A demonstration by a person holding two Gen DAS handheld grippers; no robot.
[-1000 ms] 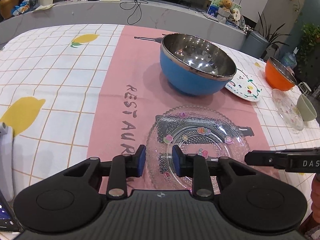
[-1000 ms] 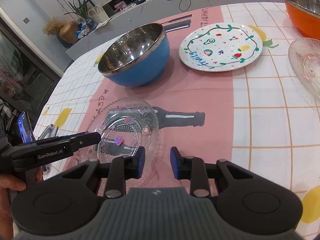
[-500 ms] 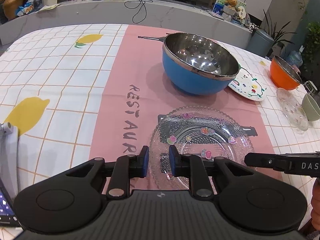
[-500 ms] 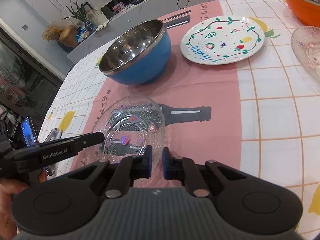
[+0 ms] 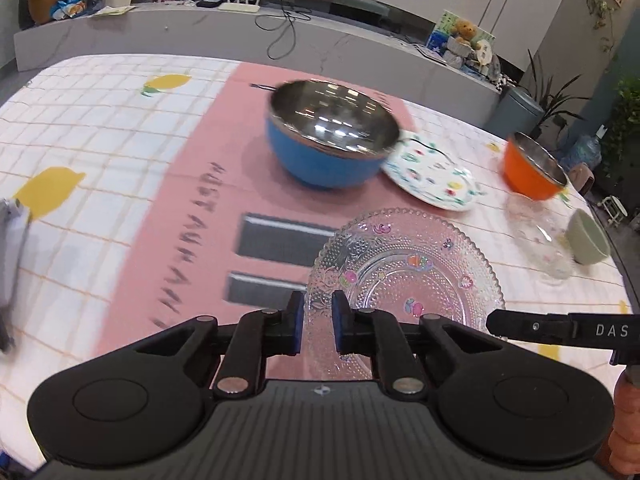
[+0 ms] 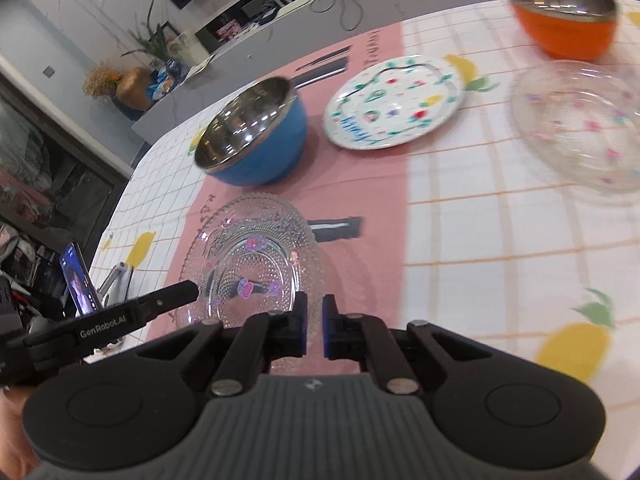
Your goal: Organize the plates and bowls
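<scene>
i have the left gripper closing on the near-left rim of the glass plate and the right gripper clamped on its near-right rim, so both sides share its weight, near the blue bowl.

From the left wrist we look steeply down and forward over the left gripper, close above the table, toward its far edge and the counter beyond. From the right wrist we look down over the right gripper at a tilt, toward the far left corner. Both views share the glass plate nearest us, the blue bowl, the painted plate and the orange bowl, and each catches the other gripper at its side edge.
</scene>
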